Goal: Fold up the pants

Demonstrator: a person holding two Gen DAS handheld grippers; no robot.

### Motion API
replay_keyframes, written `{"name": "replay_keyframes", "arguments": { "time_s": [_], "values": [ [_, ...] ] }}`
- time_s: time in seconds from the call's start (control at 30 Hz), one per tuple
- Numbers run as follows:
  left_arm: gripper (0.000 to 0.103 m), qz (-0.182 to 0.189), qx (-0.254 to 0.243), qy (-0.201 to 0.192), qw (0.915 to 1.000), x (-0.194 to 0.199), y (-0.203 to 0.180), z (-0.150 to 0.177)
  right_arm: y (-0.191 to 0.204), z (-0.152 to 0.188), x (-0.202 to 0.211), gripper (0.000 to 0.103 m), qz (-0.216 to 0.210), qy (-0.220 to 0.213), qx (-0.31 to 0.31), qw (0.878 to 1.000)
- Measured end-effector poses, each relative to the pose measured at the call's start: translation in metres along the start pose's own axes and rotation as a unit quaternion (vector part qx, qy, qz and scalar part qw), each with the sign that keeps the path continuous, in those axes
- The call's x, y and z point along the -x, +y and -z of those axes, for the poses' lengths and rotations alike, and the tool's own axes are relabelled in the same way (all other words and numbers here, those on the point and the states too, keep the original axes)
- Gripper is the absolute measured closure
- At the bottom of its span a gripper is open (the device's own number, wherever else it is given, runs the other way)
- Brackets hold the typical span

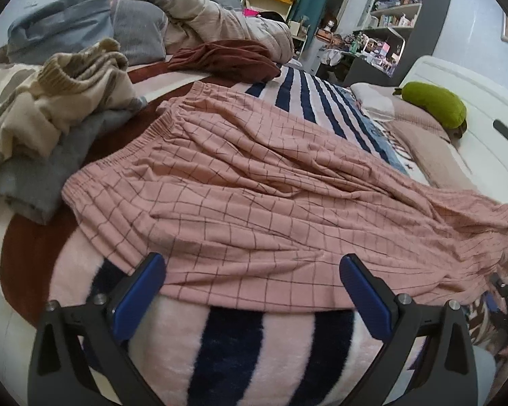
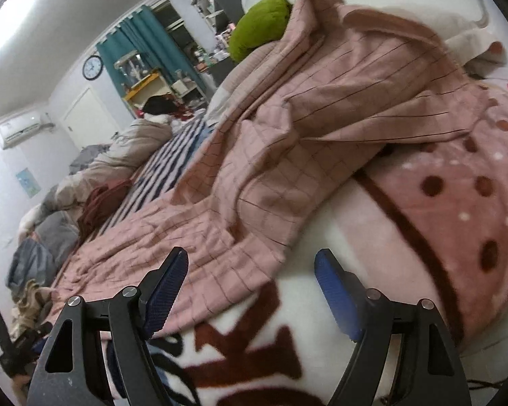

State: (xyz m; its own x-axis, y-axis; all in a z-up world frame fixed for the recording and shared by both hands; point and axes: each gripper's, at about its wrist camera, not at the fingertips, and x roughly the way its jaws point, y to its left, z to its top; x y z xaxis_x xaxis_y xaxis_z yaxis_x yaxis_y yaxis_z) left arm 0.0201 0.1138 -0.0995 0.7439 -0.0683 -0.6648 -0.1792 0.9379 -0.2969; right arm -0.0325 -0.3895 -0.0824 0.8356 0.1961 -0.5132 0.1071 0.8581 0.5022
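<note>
Both your grippers hang spread with nothing pinched: the left gripper [image 1: 252, 272] at the near hem of the pants [image 1: 271, 182], the right gripper [image 2: 250, 270] over their edge. The pants lie flat across the blanket [image 1: 220, 345], a green pillow [image 1: 435, 103] beyond them.

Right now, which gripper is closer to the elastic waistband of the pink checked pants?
Left. The left gripper hovers open at the pants' near edge, the waistband just ahead to its left. The right gripper, also open, is at the leg end, the waistband far off.
</note>
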Motion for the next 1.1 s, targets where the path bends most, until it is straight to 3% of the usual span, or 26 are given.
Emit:
{"name": "replay_keyframes", "arguments": {
  "time_s": [0.3, 0.67, 0.83, 0.93, 1.03, 1.1],
  "values": [
    [0.005, -0.016, 0.034, -0.001, 0.9993, -0.004, 0.011, -0.006, 0.019, 0.001, -0.022, 0.029, 0.013, -0.010, 0.038, 0.999],
    [0.008, -0.030, 0.051, 0.054, 0.9968, 0.009, 0.019, 0.002, 0.026, 0.004, -0.029, 0.029, 0.023, -0.009, 0.061, 0.998],
    [0.008, -0.034, 0.050, 0.027, 0.9978, -0.004, 0.019, -0.004, 0.027, 0.004, -0.030, 0.028, 0.022, -0.009, 0.063, 0.998],
    [0.009, -0.034, 0.062, 0.010, 0.9974, -0.014, 0.021, -0.015, 0.029, 0.002, -0.032, 0.036, 0.022, -0.010, 0.064, 0.998],
    [0.046, -0.042, 0.061, 0.001, 0.9972, -0.018, 0.020, -0.023, 0.029, -0.001, -0.032, 0.055, 0.020, -0.012, 0.064, 0.998],
    [0.074, -0.033, 0.059, 0.005, 0.9977, -0.020, 0.019, -0.027, 0.028, -0.003, -0.032, 0.075, 0.023, -0.011, 0.067, 0.997]
  ]
}}
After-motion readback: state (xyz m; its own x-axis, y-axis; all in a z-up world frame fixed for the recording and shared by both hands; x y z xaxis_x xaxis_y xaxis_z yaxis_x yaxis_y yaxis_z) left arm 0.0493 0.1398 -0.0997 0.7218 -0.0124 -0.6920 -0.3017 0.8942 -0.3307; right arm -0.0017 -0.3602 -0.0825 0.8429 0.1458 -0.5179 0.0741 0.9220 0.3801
